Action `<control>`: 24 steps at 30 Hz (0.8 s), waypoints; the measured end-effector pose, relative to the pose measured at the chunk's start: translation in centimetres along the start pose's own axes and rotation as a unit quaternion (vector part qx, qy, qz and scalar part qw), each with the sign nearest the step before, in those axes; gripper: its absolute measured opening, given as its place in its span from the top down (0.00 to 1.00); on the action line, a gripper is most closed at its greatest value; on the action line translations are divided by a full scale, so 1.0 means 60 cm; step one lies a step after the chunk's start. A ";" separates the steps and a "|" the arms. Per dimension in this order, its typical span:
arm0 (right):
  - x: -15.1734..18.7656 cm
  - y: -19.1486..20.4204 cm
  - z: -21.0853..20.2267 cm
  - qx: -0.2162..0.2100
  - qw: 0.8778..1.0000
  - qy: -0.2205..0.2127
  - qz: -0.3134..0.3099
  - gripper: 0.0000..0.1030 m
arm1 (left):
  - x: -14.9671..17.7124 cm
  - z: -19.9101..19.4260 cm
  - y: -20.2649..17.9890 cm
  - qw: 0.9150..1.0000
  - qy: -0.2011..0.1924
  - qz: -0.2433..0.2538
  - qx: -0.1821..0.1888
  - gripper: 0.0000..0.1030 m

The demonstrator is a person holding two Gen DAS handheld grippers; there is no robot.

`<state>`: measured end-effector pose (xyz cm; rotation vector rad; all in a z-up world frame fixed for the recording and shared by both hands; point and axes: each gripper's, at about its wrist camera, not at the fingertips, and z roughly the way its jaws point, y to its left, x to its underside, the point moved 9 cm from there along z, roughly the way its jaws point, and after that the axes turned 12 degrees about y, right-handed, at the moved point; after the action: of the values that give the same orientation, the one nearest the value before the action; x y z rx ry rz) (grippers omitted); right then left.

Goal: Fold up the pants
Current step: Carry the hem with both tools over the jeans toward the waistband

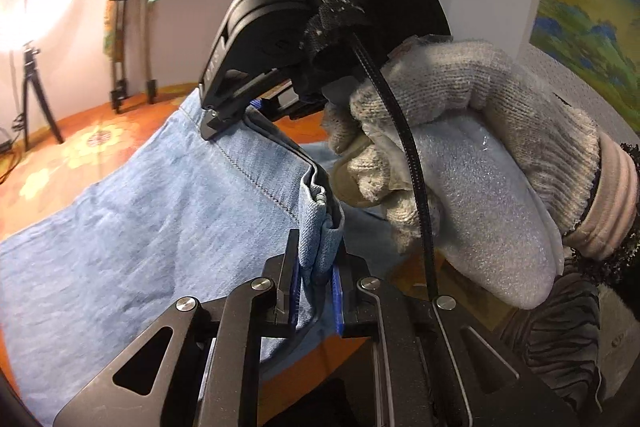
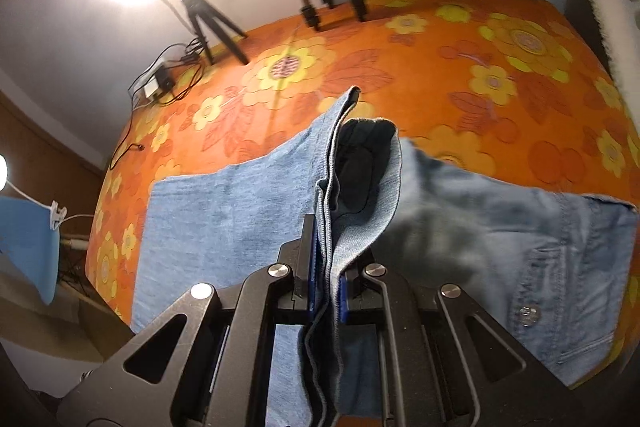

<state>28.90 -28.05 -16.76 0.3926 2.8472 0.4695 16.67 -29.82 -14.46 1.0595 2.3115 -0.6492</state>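
Light blue denim pants [image 1: 132, 227] lie partly spread on an orange floral cloth. My left gripper [image 1: 316, 279] is shut on a bunched hem edge of the pants, lifted off the cloth. In the left wrist view the right gripper [image 1: 232, 115], held by a gloved hand [image 1: 460, 131], pinches the same edge further along. In the right wrist view my right gripper [image 2: 326, 287] is shut on a folded edge of the pants [image 2: 240, 211], which rises up from the fingers. The waist part with a button [image 2: 528, 313] hangs at the right.
The orange floral cloth [image 2: 460, 67] covers the surface. A ring light on a small tripod [image 2: 200, 15] stands at the far edge with cables and a box [image 2: 160, 83]. Stand legs [image 2: 332, 3] are at the back. A blue board [image 2: 24, 239] is at the left.
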 end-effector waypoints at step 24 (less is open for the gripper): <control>0.045 -0.241 -0.046 -0.034 0.994 -0.059 0.085 0.92 | -0.044 0.124 -0.127 0.996 0.029 0.057 0.059 0.89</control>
<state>22.43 -41.21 -19.64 0.6306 2.6884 0.5548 14.02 -40.18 -16.85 1.2688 2.2650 -0.7253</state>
